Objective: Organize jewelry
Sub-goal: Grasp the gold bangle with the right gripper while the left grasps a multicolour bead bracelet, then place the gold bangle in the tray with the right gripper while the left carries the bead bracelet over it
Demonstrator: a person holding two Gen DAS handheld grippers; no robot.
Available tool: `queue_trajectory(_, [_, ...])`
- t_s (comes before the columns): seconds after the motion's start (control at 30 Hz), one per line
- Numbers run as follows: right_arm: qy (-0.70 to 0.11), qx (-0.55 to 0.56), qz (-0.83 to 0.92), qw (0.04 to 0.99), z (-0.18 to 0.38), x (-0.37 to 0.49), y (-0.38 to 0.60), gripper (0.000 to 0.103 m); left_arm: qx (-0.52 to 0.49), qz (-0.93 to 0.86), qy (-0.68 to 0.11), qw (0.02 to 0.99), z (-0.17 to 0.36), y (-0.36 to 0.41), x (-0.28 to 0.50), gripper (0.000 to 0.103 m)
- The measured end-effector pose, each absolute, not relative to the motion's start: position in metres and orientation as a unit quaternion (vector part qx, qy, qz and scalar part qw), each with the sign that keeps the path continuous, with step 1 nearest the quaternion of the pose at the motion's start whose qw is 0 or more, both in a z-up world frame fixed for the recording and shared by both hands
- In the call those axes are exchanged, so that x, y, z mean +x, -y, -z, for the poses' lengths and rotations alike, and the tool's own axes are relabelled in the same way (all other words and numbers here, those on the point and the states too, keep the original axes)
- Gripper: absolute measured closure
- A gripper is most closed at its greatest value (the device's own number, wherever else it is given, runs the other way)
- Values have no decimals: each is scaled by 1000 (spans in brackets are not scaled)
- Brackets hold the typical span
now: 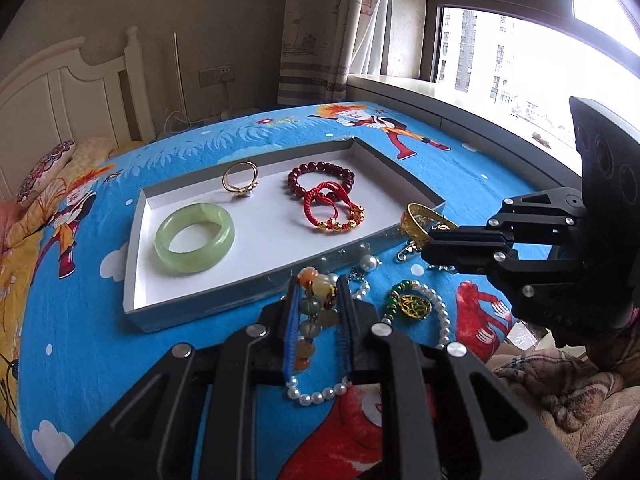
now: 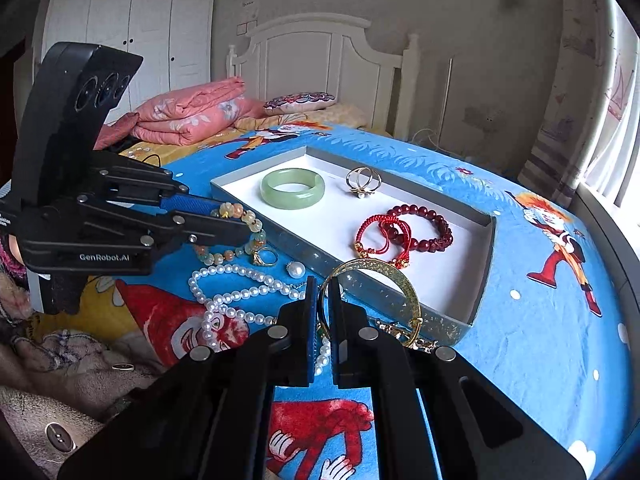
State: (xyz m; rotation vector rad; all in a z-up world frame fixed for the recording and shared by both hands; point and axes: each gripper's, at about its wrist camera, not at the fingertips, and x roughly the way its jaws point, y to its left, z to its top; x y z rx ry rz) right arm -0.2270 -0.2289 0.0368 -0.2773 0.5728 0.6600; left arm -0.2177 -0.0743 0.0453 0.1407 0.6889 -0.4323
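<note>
two claws grip at the tray (image 2: 486,264) edge: left claw (image 1: 316,312) holds the bead bracelet (image 1: 316,312), right claw (image 2: 325,300) pinches the gold bangle (image 2: 384,276).

Bright daylight from blown-out window (image 1: 520,60); fisheye bends edges, corners dark; slight blur maybe w/ distance.

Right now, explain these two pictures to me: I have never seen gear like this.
These are two hand-held clamps, each with a camera looking along its fingers, one picture per clamp. The left gripper is closed on a multicoloured bead bracelet. The right gripper pinches a gold bangle. Both work over a blue cartoon bedsheet. The white tray already holds a green jade bangle, a gold ring, dark red beads and a red cord bracelet. A pearl necklace lies outside it.
</note>
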Motion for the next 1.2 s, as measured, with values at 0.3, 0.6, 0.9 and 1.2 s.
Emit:
queue_trajectory(0.3, [-275, -118, -320, 899, -41, -226, 236, 98, 61, 195, -313, 928, -66, 59, -219, 86])
queue_trajectory(0.6, [-266, -120, -313, 904, -50, -222, 240, 98, 67, 189, -294, 935, -86, 56, -211, 86])
queue_trajectory(0.9, [-273, -119, -315, 901, -60, -194, 238, 98, 85, 190, -296, 932, -100, 69, -169, 86])
queue_trajectory(1.2, [-326, -88, -312, 888, -51, -144, 232, 98, 99, 181, -329, 921, -81, 88, -109, 86])
